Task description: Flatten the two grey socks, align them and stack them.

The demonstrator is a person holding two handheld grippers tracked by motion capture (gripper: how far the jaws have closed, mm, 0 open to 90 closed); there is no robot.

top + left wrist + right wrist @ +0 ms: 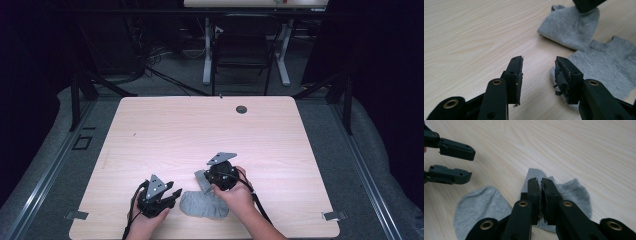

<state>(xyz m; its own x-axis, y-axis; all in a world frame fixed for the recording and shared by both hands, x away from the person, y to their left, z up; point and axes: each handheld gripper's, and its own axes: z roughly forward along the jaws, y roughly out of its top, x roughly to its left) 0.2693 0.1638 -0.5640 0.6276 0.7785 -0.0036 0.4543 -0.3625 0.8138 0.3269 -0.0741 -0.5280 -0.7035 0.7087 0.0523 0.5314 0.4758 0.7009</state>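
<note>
Two grey socks lie near the front edge of the table [165, 125] in the high view: one sock [204, 205] flat between the two hands, the other [202, 179] partly lifted at the right gripper [209, 186], whose body and the hand around it hide its jaw tips and the pinch point. The left gripper [172, 194] sits just left of the flat sock with its jaws spread and nothing between them; the person's forearms are cut off by the bottom edge. In the left gripper view, that gripper [538, 72] is released, jaws well apart over bare wood, its right jaw just above the near edge of the flat sock [606, 65], which runs off the right side. Beyond it the second sock [571, 27] hangs folded from a dark jaw cut off by the top edge, its lower fold touching the table. In the right gripper view, the right gripper [541, 185] is clenched on the lifted sock [574, 192], the cloth pinched in the thin gap between the pads; how much is caught is hidden by the jaws. The flat sock [479, 207] lies down-left, partly covered by the gripper's arm. The left gripper [470, 165] shows at upper left, jaws parted, apart from both socks.
</note>
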